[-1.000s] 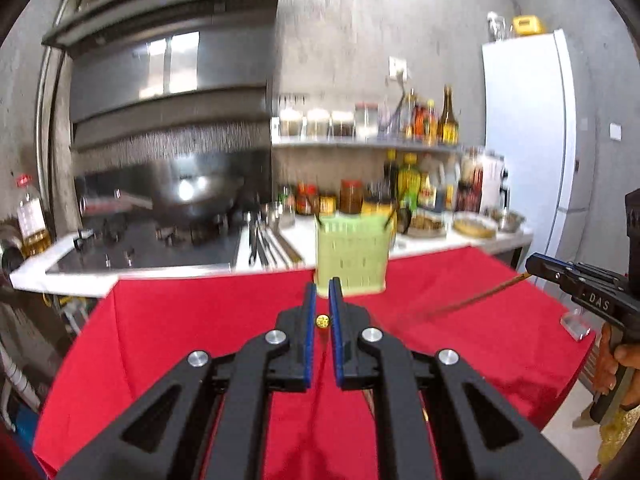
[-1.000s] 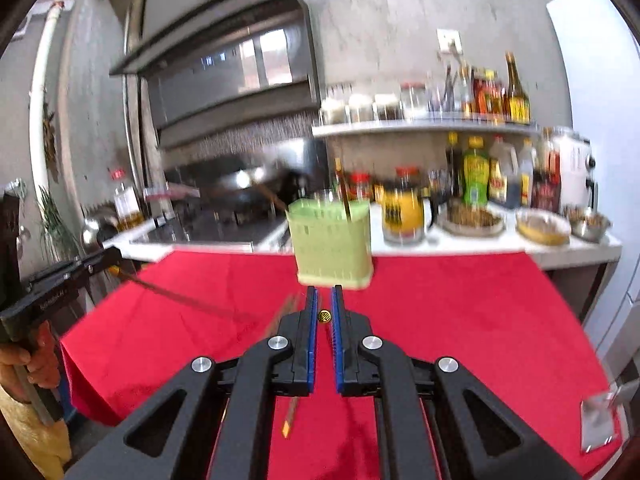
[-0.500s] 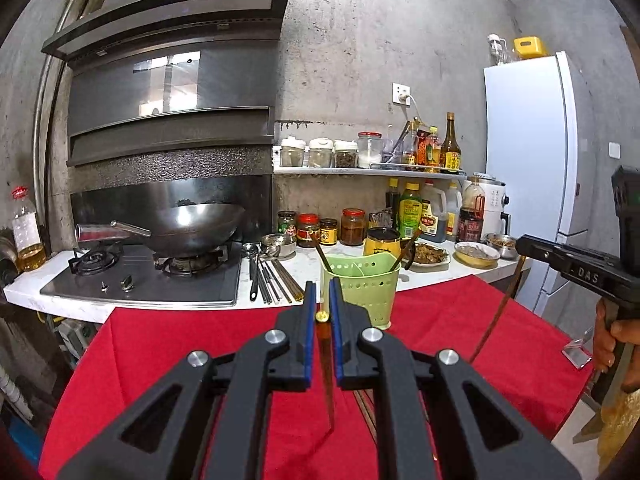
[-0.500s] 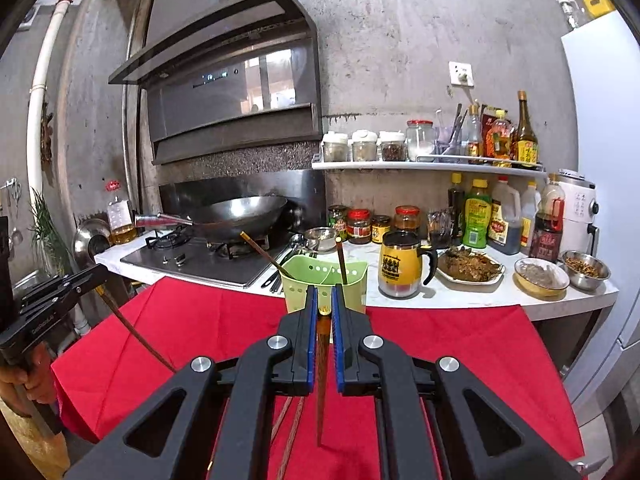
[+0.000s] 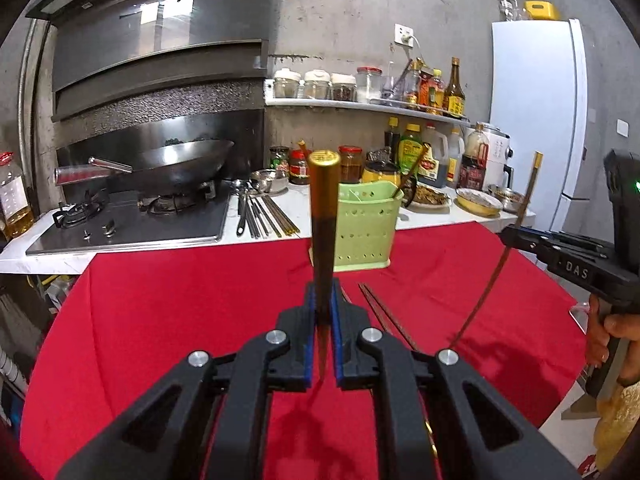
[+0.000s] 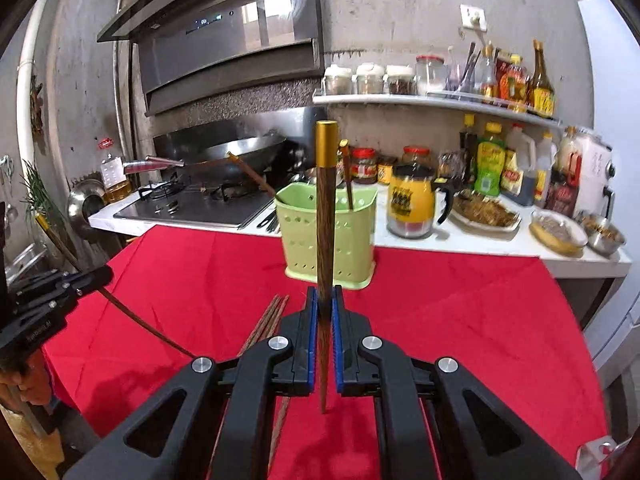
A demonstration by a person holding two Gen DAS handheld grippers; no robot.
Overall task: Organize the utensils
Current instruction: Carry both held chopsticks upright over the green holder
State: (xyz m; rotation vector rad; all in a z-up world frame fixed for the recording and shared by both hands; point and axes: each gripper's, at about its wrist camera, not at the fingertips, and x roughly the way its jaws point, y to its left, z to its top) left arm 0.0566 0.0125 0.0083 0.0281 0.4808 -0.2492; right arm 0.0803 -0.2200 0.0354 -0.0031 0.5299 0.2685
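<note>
Both gold-capped wooden chopsticks were swung upright from their earlier tilted, end-on attitudes: one in the left gripper, the other in the right gripper, whilst the pale green perforated plastic holder was neared.

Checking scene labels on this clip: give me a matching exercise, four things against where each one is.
Things:
1. green utensil holder
2. wok
3. yellow mug
4. loose chopsticks

Places:
A. on the stove
B. lying flat on the red cloth
C. standing at the far edge of the red cloth
D. on the white counter, right of the holder

Pairs: 1-C, 2-A, 3-D, 4-B
</note>
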